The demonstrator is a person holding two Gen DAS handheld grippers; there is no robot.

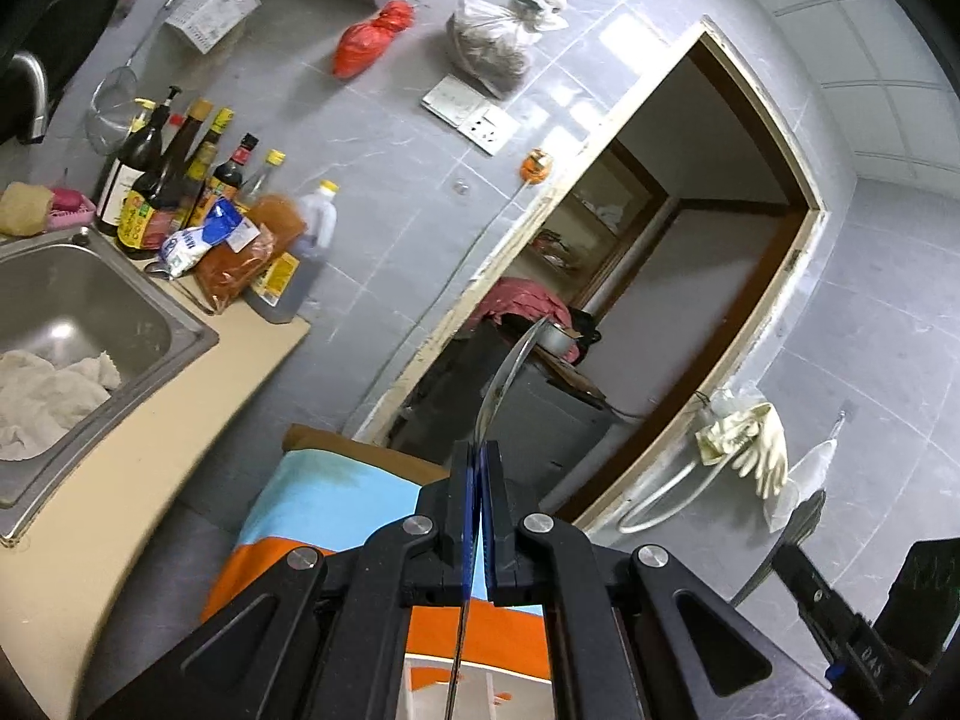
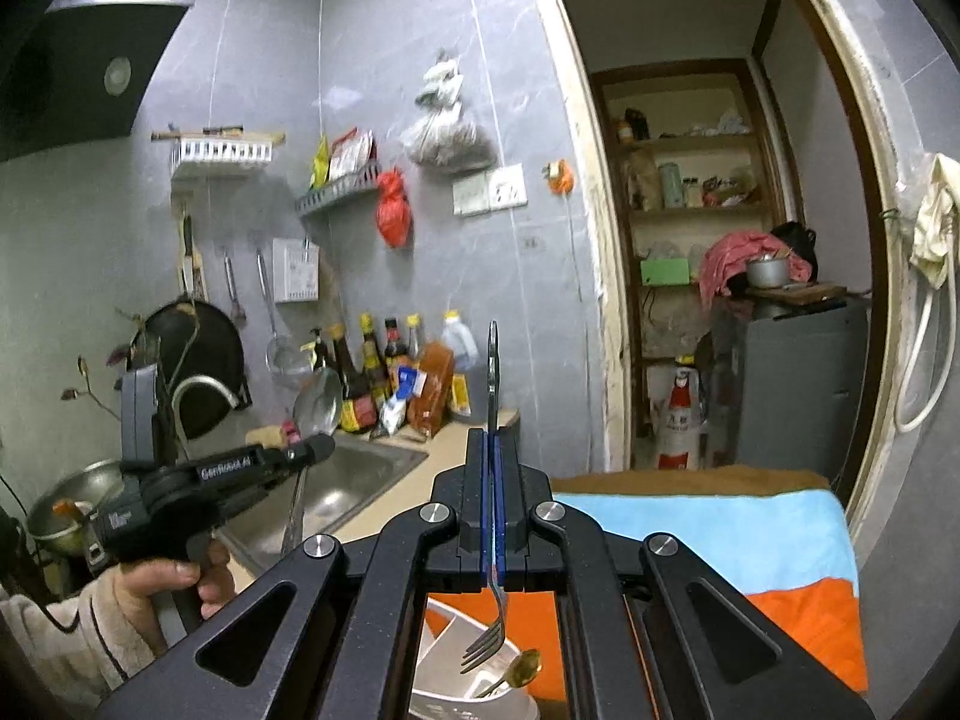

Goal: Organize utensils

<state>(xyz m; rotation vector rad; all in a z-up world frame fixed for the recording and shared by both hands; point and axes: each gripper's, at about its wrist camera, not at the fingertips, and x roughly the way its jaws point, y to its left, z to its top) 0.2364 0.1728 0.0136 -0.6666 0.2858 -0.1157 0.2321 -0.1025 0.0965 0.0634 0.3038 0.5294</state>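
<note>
Left wrist view
- Left hand-held gripper (image 1: 480, 462): I see both fingers pressed flat together on a thin metal utensil (image 1: 501, 378), so it is narrow and holding.
- Utensil axis: it runs straight along the fingers, its curved upper part rising past the tips toward the doorway (image 1: 660, 276) and its stem passing back under the camera. From this edge-on angle I cannot tell what kind it is.
- Below: a striped cloth (image 1: 324, 498) covers the surface under the gripper; the sink (image 1: 78, 306) lies off to the left.

Right wrist view
- Right hand-held gripper (image 2: 493, 450): its 2 fingers are clamped narrow on a fork (image 2: 492, 384).
- Fork axis: upright in frame, handle above the fingertips, tines hanging below toward me.
- Holder (image 2: 474, 678): a white utensil holder sits directly under the tines, with a gold spoon (image 2: 522, 669) already inside; tines and rim look just apart.
- Nearer arm: I judge the right one nearer the holder, so a straight lowering along the fork's own axis should seat it.
- Left hand-held gripper (image 2: 318, 450): it stands well to the left over the sink (image 2: 360, 468), carrying what looks like a ladle (image 2: 318, 405).
</note>
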